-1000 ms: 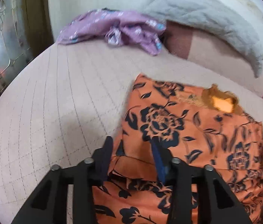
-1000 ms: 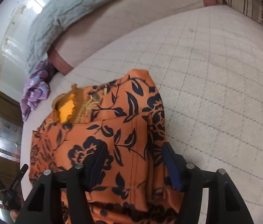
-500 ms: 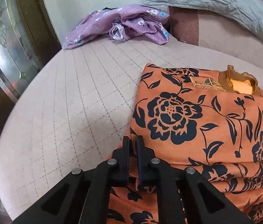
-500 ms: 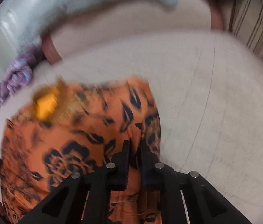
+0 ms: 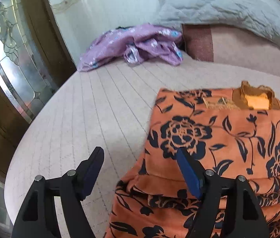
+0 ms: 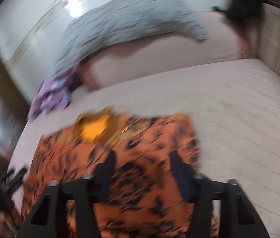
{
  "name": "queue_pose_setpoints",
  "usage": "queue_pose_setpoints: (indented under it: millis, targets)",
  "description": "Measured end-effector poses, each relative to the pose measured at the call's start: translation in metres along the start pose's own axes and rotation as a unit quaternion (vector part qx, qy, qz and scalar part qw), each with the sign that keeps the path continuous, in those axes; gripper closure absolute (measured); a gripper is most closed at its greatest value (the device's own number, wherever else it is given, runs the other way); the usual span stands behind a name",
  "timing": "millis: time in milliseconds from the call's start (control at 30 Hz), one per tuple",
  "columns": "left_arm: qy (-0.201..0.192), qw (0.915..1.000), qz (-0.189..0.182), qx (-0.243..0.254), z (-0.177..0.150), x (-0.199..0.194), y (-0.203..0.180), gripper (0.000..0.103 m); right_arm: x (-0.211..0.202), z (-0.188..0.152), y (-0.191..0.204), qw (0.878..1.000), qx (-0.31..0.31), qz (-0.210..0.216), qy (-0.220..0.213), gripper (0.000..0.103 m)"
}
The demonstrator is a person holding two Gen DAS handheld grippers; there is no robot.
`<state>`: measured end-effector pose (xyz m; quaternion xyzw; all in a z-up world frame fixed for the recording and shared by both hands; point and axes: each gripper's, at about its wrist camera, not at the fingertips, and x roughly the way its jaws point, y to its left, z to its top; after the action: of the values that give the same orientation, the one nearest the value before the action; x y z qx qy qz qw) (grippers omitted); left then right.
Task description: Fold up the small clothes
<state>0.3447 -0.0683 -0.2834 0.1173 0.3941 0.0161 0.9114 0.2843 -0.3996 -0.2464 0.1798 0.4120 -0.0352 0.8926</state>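
Orange cloth with a dark flower print fills my left wrist view: the orange top (image 5: pixel 219 138) lies flat on the bed (image 5: pixel 100 109), its lower part already doubled up toward the collar, which I judge is why it sits as a neat block. My left claw (image 5: pixel 140 158) is spreading, one finger over bare quilt and the other over the top's left edge, pads pressing nothing, so I read it as letting go after laying the fold. Well apart, near the far corner, a crumpled purple garment (image 5: pixel 136 45) waits beside a grey pillow (image 5: pixel 229 13); neither blocks the orange piece. In my right wrist view, badly blurred, the same orange top (image 6: pixel 140 148) lies under my right claw (image 6: pixel 141 158), whose fingers are also opening, with cloth seen between them but not pinched as far as I can tell. My other claw shows at the lower left edge (image 6: pixel 11 182). Open quilt to the right leaves room to work.
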Motion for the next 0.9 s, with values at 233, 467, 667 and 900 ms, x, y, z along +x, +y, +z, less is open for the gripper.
queue_pose_setpoints:
  millis: [233, 467, 667, 900]
  targets:
    - [0.011, 0.9997, 0.0, 0.021, -0.003, 0.008, -0.011, 0.027, 0.042, -0.039, 0.033, 0.994, -0.063, 0.011, 0.09, 0.063]
    - [0.012, 0.9996, 0.003, 0.024, -0.005, 0.009, -0.013, 0.027, 0.036, -0.028, 0.031, 0.997, -0.041, 0.036, 0.06, 0.063]
    - [0.008, 0.9996, 0.003, 0.028, -0.005, 0.009, -0.015, 0.027, 0.04, -0.025, 0.037, 0.997, -0.049, 0.035, 0.057, 0.063]
    - [0.032, 0.9987, -0.003, 0.04, -0.008, 0.021, -0.019, 0.013, 0.042, -0.026, 0.036, 0.996, -0.039, 0.046, 0.07, 0.061]
